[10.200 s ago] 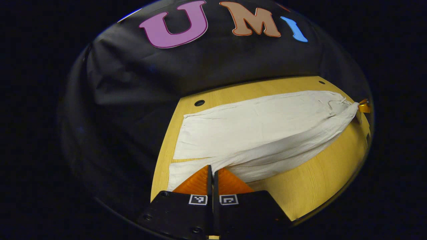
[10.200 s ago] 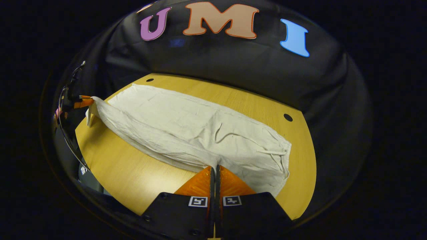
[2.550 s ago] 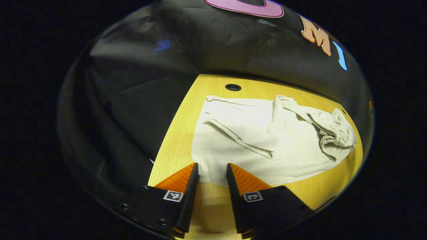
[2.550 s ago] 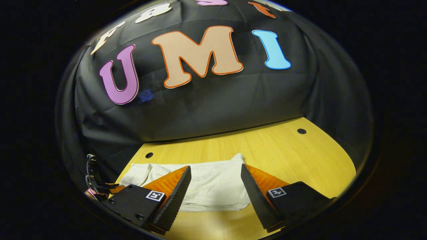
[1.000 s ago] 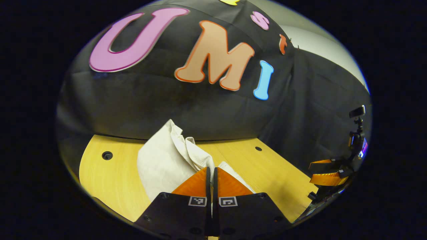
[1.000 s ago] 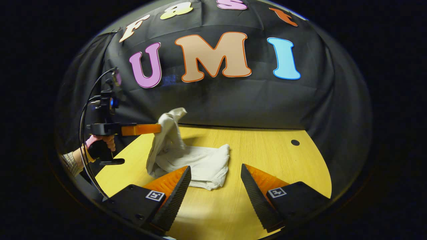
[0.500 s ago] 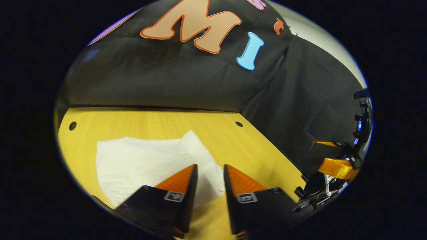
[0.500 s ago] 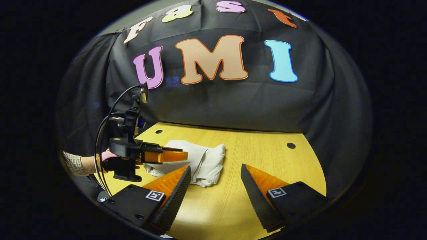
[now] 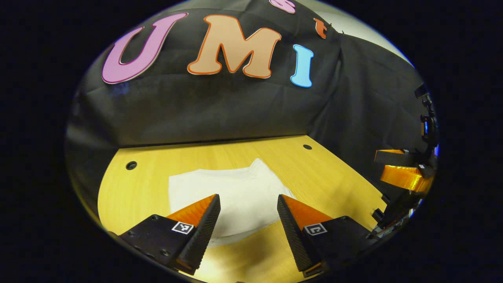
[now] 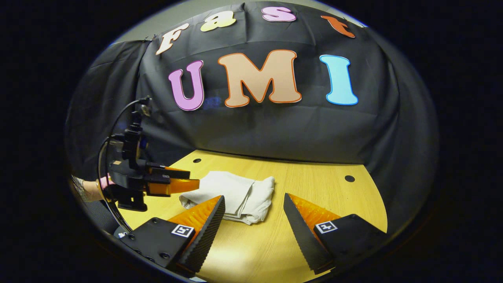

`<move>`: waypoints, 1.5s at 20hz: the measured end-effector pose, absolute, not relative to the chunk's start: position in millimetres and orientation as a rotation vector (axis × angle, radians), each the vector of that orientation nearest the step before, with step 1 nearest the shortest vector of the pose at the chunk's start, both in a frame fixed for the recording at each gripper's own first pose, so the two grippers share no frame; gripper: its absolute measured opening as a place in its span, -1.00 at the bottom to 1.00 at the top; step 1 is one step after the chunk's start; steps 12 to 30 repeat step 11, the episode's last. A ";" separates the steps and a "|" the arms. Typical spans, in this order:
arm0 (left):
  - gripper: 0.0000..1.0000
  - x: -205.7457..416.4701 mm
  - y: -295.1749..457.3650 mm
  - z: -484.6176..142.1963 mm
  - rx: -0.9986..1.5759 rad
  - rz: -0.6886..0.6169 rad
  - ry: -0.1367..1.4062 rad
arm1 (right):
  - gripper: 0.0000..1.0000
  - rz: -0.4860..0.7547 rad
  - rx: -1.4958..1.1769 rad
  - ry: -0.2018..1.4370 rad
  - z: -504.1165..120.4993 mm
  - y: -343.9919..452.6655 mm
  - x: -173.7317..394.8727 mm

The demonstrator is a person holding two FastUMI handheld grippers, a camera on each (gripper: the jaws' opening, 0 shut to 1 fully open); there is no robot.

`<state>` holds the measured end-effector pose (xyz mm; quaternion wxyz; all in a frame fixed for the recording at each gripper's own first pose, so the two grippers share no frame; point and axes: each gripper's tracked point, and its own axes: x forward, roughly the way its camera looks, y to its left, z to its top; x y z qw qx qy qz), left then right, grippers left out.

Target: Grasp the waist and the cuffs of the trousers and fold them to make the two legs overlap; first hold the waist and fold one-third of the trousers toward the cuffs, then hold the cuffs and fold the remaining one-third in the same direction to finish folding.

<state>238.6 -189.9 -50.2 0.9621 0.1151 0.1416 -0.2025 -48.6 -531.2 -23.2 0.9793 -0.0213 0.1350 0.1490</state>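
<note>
**Now folded: trousers in a bundle, both claws open**

Folded into a compact pale bundle, trousers [image 9: 232, 192] [image 10: 232, 194] lying flat on the yellow wooden desk [image 9: 326, 177] [image 10: 314, 184], toward its left half as seen from the right gripper view. Layers stacked, with a rounded, slightly bunched fold edge on the bundle's right side in the right gripper view; a few soft creases across the top. Waist and cuffs not told apart in the bundle.

Left claw [image 9: 247, 214] spread wide, gripping nothing, hovering at the near edge of the bundle with cloth visible through the gap between its fingers [image 9: 202, 220]. Contact with the cloth not visible. Seen from the right gripper view as well, left claw [image 10: 188, 181] held level just left of the bundle, above the desk, tips pointing toward the cloth; a hand [image 10: 96, 188] on its handle at the far left, with a cable [image 10: 108, 133] looping up from the body.

Right claw [image 10: 253, 220] also spread wide and empty, set back on the near side of the desk, bundle lying just beyond its left finger. From the left gripper view, right claw [image 9: 397, 167] at the far right edge, well apart from the trousers, off beyond the desk's right side.

Small dark round holes [image 9: 131, 165] [image 10: 349, 178] near the desk's far corners. Black cloth wall [image 9: 220, 110] [image 10: 275, 125] close behind the desk.
</note>
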 end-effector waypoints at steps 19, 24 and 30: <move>0.80 148.7 -167.7 -41.7 0.219 -0.327 0.274 | 0.92 0.259 0.003 0.245 -18.4 -528.4 -81.9; 0.80 148.7 -167.7 -41.7 0.219 -0.327 0.274 | 0.92 0.259 0.003 0.245 -18.4 -528.4 -81.9; 0.80 148.7 -167.7 -41.7 0.219 -0.327 0.274 | 0.92 0.259 0.003 0.245 -18.4 -528.4 -81.9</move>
